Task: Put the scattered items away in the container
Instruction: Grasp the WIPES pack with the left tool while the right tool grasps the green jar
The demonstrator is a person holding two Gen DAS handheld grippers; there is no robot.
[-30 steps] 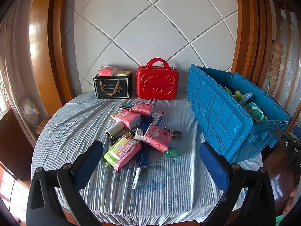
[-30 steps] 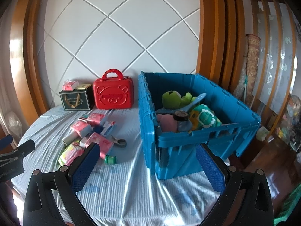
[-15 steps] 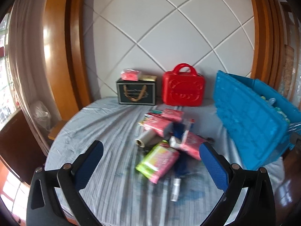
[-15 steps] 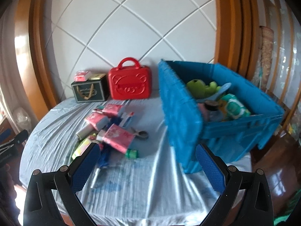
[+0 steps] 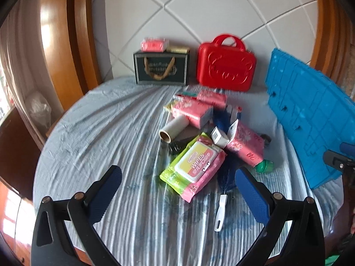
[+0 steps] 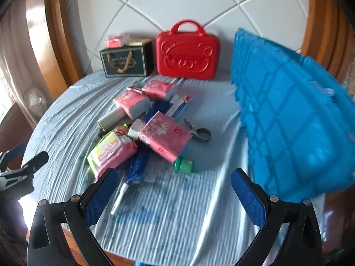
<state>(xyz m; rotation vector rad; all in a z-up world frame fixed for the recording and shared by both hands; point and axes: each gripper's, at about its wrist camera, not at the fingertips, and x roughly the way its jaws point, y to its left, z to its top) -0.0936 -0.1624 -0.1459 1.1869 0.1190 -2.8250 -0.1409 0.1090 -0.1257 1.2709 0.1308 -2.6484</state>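
Striped pale-blue cloth covers a round table [image 5: 93, 133] set against a white quilted wall panel framed in polished wood. At the table's far edge stand a dark gift box [image 5: 161, 67] and, just beside it, a red bear-embossed case [image 5: 225, 66]. Along the right edge sits the blue plastic crate [image 6: 292, 119], its ribbed side wall facing both cameras and its inside out of sight.

Scattered items lie heaped near the table's middle: a pack of wipes [image 5: 194, 166] on the near side, 3 pink tissue packs [image 6: 165, 136] piled behind it, a cardboard roll [image 5: 174, 128], a toothpaste box [image 6: 178, 106], a small green bottle [image 6: 184, 165] on its side, a blue duster [image 6: 133, 170] with a white handle pointing toward the near edge, and a metal tool [image 6: 198, 132] too blurred to identify.

Left gripper [image 5: 177, 190] hovers above the near edge with its blue pads spread wide, holding nothing. Right gripper [image 6: 173, 192] hangs likewise released and empty, near the crate's corner.
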